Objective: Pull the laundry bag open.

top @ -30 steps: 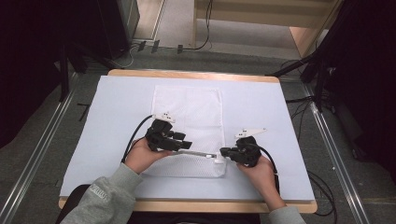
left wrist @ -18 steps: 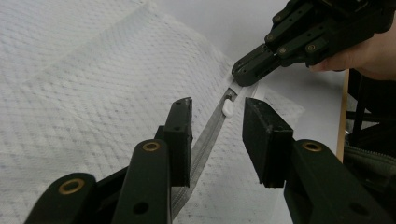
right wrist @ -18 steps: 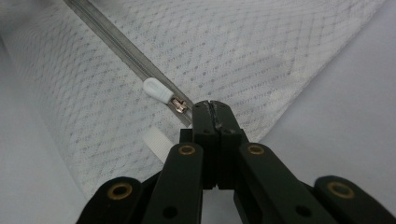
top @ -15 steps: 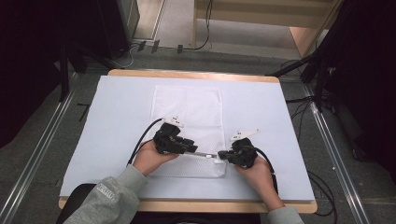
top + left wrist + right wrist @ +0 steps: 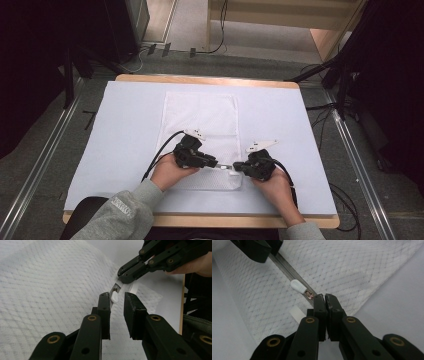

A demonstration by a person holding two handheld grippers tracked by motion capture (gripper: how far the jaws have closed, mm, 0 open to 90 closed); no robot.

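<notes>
White table (image 5: pixel 120 130), mesh bag (image 5: pixel 200 120) near-edge.

A mesh bag (image 5: pixel 201 131) lies mid-table (image 5: pixel 125 130), its zipper pull (image 5: pixel 298 286) between both grippers at its near edge

Left gripper (image 5: pixel 117 300): two black jaws rising from the bottom edge, brass-coloured pivot pins on the linkage, jaws parted with a gap between the tips.

White zipper pull (image 5: pixel 114 297): small, rounded, lying in that gap against the inner face of the left-hand jaw; whether it is touched cannot be told.

Zipper track (image 5: pixel 116 287): grey strip running from the pull up to the right gripper.

Right gripper (image 5: pixel 125 277): upper right, jaws together on the strip end, a hand (image 5: pixel 197 265) behind it.

White mesh bag (image 5: pixel 50 290): diamond-patterned, spread flat on the pale bench (image 5: pixel 165 290).
</notes>
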